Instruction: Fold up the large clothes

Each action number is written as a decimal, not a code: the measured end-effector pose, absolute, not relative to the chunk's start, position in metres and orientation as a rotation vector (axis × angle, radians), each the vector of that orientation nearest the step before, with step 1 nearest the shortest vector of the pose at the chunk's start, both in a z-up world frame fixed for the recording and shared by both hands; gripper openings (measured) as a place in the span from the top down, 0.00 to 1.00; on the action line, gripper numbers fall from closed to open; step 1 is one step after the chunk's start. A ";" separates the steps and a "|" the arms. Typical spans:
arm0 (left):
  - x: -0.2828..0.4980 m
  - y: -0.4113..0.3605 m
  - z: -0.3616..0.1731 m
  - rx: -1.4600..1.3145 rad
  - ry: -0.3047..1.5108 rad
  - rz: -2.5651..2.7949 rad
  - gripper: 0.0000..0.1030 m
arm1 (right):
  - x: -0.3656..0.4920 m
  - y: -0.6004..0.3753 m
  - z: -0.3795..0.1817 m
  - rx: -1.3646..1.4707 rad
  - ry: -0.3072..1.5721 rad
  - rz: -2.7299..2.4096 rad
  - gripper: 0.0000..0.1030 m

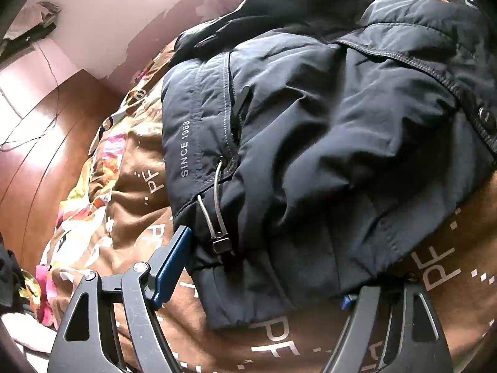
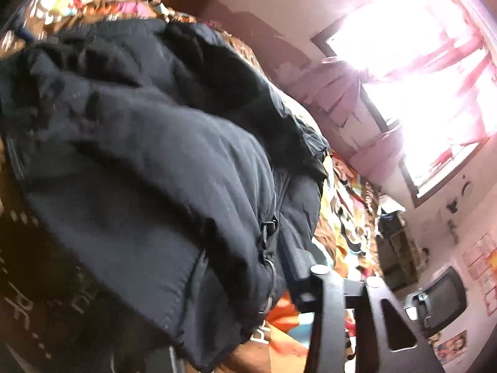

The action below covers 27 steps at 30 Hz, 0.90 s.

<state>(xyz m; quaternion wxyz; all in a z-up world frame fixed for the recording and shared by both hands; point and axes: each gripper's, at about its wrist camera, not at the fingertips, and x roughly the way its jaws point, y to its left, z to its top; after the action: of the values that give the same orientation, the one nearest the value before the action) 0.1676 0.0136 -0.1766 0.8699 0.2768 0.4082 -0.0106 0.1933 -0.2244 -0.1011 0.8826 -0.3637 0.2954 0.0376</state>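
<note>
A dark navy padded jacket (image 1: 326, 130) lies bunched on a brown bedspread (image 1: 139, 217) printed with white letters. It has "SINCE 1968" lettering, a zip and a grey drawstring with a toggle (image 1: 220, 242). My left gripper (image 1: 264, 267) is open, its blue left finger (image 1: 174, 264) beside the jacket's hem; the right finger is hidden under the fabric. In the right wrist view the same jacket (image 2: 139, 171) fills the left and centre. My right gripper (image 2: 236, 317) is at the jacket's lower edge, one finger (image 2: 295, 267) showing, the other hidden by cloth.
A wooden headboard (image 1: 40, 143) and a peeling pink wall (image 1: 118, 9) lie beyond the bed. A bright window (image 2: 419, 71) is at the right. A colourful cartoon-print quilt (image 2: 348, 217) lies beside the jacket. A small television (image 2: 441, 298) and posters are by the far wall.
</note>
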 end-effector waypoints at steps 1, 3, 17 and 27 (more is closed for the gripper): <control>0.165 0.012 -0.176 0.583 0.847 -0.019 0.28 | 0.198 -0.228 -0.095 -0.717 0.634 0.089 0.73; 0.163 0.011 -0.174 0.595 0.826 -0.011 0.28 | 0.207 -0.236 -0.075 -0.631 0.652 0.100 0.77; 0.166 -0.001 -0.112 0.668 0.641 0.028 0.73 | 0.248 -0.256 -0.010 -0.366 0.693 0.171 0.79; 0.206 -0.014 -0.017 0.610 0.557 -0.053 0.85 | 0.244 -0.290 -0.015 -0.151 0.773 0.197 0.67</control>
<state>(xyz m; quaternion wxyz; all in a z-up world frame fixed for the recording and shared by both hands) 0.2059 -0.0135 -0.0174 0.9156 0.2961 0.2708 -0.0257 0.2441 -0.2900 -0.0150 0.9187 -0.0735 0.3760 0.0959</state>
